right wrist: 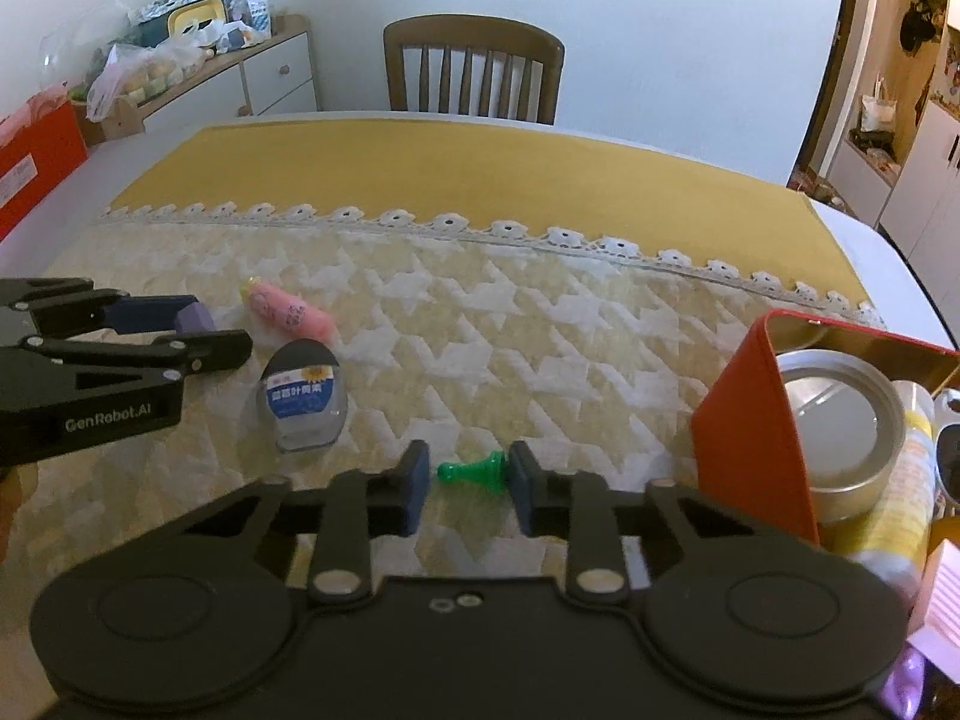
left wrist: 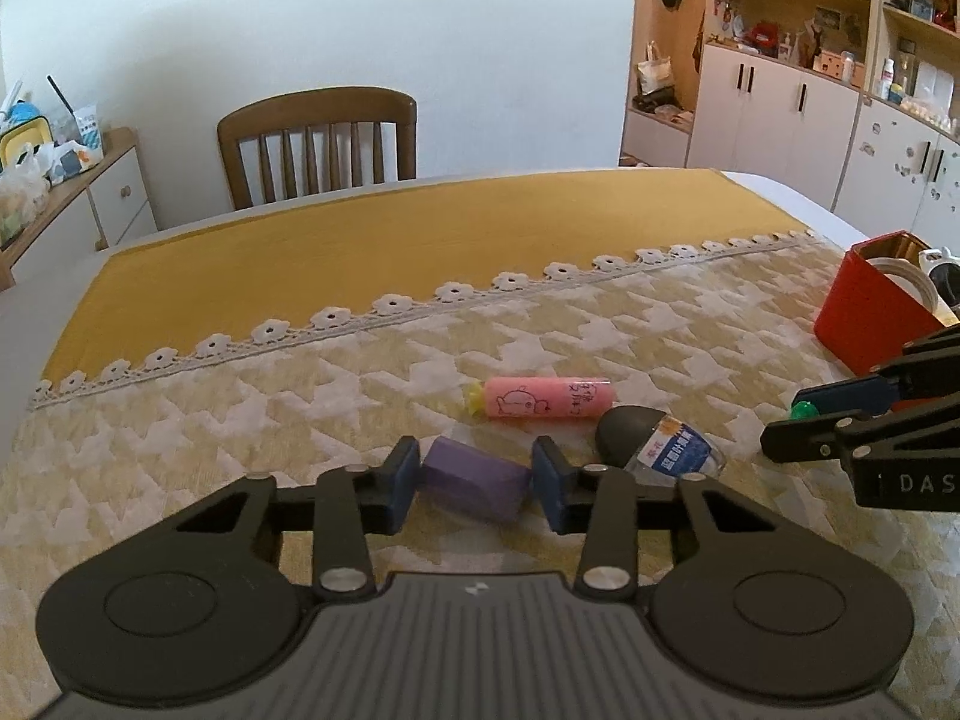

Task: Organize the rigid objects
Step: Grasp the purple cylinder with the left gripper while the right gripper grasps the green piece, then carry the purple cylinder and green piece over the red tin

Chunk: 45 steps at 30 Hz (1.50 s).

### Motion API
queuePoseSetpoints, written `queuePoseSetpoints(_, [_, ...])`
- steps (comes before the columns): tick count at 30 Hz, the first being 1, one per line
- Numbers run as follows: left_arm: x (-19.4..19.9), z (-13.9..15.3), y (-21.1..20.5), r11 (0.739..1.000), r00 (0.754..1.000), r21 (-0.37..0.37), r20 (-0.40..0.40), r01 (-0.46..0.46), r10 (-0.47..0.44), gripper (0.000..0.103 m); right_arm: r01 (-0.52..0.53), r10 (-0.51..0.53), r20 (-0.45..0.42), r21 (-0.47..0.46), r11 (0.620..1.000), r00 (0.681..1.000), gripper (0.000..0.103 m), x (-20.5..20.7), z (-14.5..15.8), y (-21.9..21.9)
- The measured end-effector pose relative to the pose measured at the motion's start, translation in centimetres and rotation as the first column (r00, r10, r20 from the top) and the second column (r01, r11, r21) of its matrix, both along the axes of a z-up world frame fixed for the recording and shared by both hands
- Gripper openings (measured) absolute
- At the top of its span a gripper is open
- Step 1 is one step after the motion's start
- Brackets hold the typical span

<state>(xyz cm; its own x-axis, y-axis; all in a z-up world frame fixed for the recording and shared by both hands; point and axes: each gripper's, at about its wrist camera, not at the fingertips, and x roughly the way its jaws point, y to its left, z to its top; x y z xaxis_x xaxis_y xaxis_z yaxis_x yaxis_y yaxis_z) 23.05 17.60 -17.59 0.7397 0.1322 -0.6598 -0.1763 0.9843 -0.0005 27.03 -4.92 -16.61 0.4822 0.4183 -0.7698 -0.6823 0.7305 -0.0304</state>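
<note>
The left gripper holds a purple block between its blue pads, narrow and pressed against both ends of it, the block lying on the patterned cloth near the table's near edge. The right gripper is closed on a small green pawn-shaped piece, which lies on its side with its wide base against the right pad and its round head at the left pad. In the right wrist view the left gripper comes in from the left edge of the table, the purple block showing between its fingers. Just beyond the purple block, toward the middle of the table, lies a pink tube with a cartoon drawing and a yellow end, on its side and roughly parallel to the near edge. Close beside it, on the side toward the right gripper, a clear bottle with a blue label and a dark cap lies tipped over; it appears to touch the pink tube's end in the left wrist view, though I cannot tell for sure. At the table's right edge stands a red tin box, open on top, holding a round metal lid and a yellowish container beside it. The cloth's far part is plain mustard yellow, set off by a strip of white flower lace. A wooden chair stands at the table's far edge.
</note>
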Motion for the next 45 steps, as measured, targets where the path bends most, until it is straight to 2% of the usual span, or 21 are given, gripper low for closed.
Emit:
queuePoseSetpoints(11, [-0.9,1.2,-1.1,0.999,1.0,-0.03,-0.009,0.01,-0.011,0.04,0.003,-0.003,0.011,0.004,1.0,1.0,0.023,-1.2,1.2,-0.4])
queuePoseSetpoints(23, [-3.0,5.6,-4.3,0.996,0.998,-0.07,0.03,0.049,-0.047,0.04,0.021,-0.022,0.014,0.097,0.995,1.0,0.023,-3.8,5.8,-3.4])
queuePoseSetpoints(31, [-4.3,8.5,-7.5,0.993,0.993,-0.072,0.069,0.097,-0.092,0.04,0.028,-0.035,0.042,0.158,0.987,0.998,0.023,-5.2,8.9,-6.7])
queuePoseSetpoints(45, [-3.8,12.3,-15.2,0.981,0.976,-0.04,0.116,0.19,-0.185,0.04,0.071,-0.093,0.101,0.198,0.978,0.991,0.023,-4.7,11.5,-15.3])
